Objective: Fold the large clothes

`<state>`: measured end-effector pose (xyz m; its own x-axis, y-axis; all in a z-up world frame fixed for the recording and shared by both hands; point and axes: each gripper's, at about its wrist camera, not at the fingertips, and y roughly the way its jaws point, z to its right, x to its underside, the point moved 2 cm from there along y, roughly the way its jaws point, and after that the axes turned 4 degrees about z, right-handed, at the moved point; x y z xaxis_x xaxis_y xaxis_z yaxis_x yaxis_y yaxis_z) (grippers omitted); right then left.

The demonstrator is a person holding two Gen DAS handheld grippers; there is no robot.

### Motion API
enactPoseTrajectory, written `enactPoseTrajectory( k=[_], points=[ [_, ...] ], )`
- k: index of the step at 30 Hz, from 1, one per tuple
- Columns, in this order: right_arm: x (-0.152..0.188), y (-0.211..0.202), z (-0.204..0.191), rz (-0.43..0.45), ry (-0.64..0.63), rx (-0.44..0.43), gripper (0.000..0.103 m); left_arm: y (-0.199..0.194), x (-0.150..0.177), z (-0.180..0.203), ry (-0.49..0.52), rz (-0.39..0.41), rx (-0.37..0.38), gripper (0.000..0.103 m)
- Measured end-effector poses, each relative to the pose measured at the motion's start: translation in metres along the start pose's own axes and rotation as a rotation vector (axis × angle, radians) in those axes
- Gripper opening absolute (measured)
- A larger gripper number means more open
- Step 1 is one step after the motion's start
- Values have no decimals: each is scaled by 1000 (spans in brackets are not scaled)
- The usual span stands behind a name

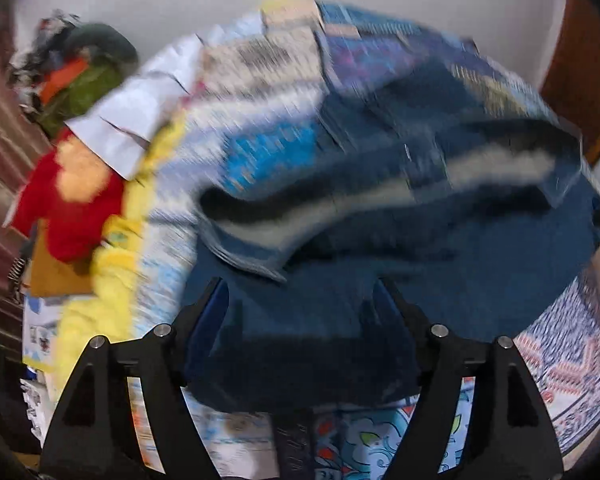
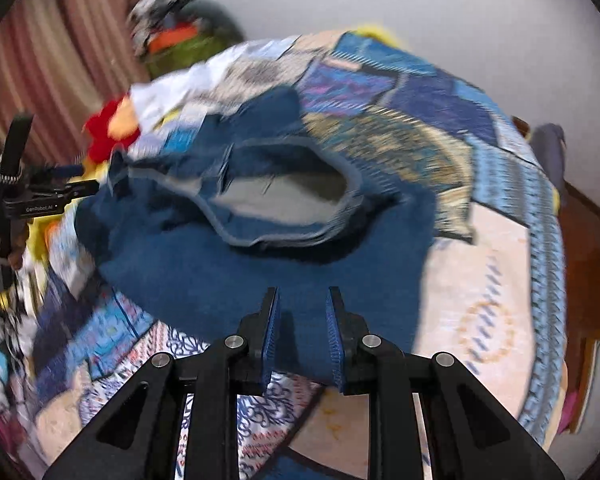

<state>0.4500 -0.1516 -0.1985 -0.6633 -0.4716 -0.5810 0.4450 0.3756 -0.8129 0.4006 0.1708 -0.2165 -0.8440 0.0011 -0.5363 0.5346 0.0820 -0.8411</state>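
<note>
Patchwork bedspread holds blue jeans, waistband at twelve o'clock. Left gripper spread wide, empty; right gripper pinches denim. Pull taut, align edges.

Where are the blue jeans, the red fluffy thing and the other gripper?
Blue jeans (image 2: 228, 280): right wrist view, on the flat denim below the waistband.
Red fluffy thing (image 1: 72, 216): left wrist view, on its red middle.
Left gripper (image 2: 88, 188): right wrist view, at its fingertips.
</note>
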Motion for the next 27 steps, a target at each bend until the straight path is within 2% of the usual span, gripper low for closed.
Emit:
enactPoseTrajectory(
  k=[1,3,6,9,10,12,14,17,19,21,23,24,26,27],
  points=[
    [0,10,-4,-11,-17,7,19,16,5,4,0,-42,-4,75],
    [-2,26,-9,-27,-33,-4,19,34,6,6,-3,-68,-30,75],
    [-14,45,-12,-33,-47,-18,19,48,-5,0,-5,-42,-55,75],
    [-34,61,-4,-23,-43,19,18,57,-29,-16,-40,-14,-95,75],
    [-43,67,4,-8,-27,46,18,62,-40,-24,-43,1,-144,75],
    [-62,74,23,23,25,83,19,74,-52,-37,-50,4,-193,75],
    [-80,85,50,36,124,95,18,91,-63,-50,-68,-24,-189,79],
    [-93,102,80,6,243,84,18,109,-70,-64,-106,-37,-184,83],
    [-96,109,91,-13,291,42,18,111,-71,-73,-174,-29,-179,84],
    [-95,106,91,-6,288,51,18,106,-68,-82,-232,-25,-162,84],
    [-96,99,85,1,240,110,18,97,-67,-88,-253,-9,-170,84],
    [-96,92,79,7,192,189,18,87,-67,-89,-257,9,-169,84],
    [-94,78,72,22,127,237,18,68,-68,-91,-257,48,-158,84],
    [-94,70,67,29,108,227,18,56,-70,-92,-249,68,-160,84]
  ],
)
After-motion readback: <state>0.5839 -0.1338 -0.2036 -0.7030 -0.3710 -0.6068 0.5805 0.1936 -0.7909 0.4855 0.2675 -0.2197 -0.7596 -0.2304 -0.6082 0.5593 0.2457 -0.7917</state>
